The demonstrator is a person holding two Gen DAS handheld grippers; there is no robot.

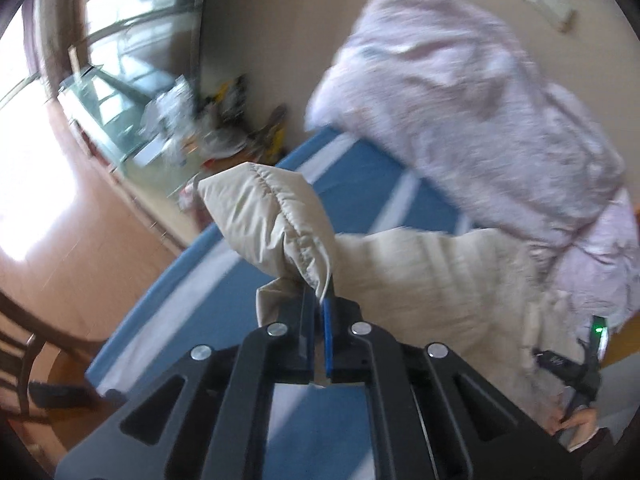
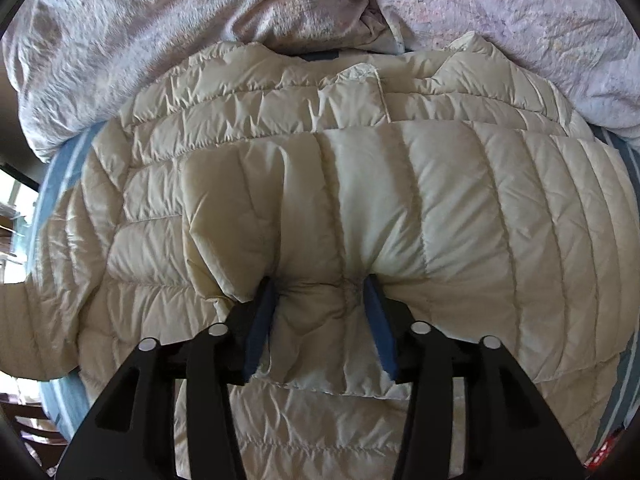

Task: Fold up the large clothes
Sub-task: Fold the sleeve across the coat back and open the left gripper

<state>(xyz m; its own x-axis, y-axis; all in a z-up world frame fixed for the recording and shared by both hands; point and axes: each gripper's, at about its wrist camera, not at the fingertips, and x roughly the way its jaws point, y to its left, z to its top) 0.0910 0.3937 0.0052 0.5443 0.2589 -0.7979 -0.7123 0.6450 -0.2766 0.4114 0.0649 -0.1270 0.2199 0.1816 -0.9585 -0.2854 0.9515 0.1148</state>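
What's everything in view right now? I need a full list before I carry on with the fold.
Puffer jacket: one, cream, quilted, spread on the bed.
Jacket sleeve: one, cream, elastic cuff, lifted above the bed.
Bed sheet: one, blue with pale stripes, under the jacket.
Duvet: one, pale lilac print, bunched at the bed's far side beyond the jacket.
Chair: one, dark wood, on the floor beside the bed.
Glass-topped table: one, cluttered, blurred, near the window.
Left gripper: black with blue pads, shut on the sleeve.
Right gripper: black with blue pads, pads pressing a fold of jacket.
Hand: one, at the left view's lower right edge.
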